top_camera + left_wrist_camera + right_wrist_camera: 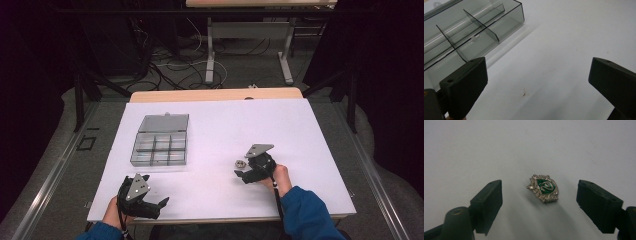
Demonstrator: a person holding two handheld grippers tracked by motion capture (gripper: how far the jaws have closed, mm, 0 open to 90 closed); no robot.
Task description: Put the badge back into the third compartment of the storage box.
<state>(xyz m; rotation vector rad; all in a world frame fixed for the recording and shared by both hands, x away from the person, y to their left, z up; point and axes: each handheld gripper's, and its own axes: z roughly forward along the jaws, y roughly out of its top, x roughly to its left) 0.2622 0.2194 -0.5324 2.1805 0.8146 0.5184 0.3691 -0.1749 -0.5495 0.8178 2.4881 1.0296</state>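
A small silver crest-shaped badge (543, 188) with a green enamel centre lies flat on the white table sheet (225, 125); in the high view the badge (240, 163) sits right of centre. My right gripper (539, 186) is low over the sheet and open. The badge lies between its two black jaws, with a gap on each side. From above, the right gripper (241, 168) points left at the badge. My left gripper (156, 189) rests near the front left edge, open with nothing between its jaws. The left gripper view has the left gripper (537, 62) over bare sheet.
A clear grey compartment box (160, 147) with its lid (164, 123) folded back stands at the left of the sheet; the same box (474, 27) lies just ahead of the left jaws. Dark floor, cables and table legs lie beyond the far edge.
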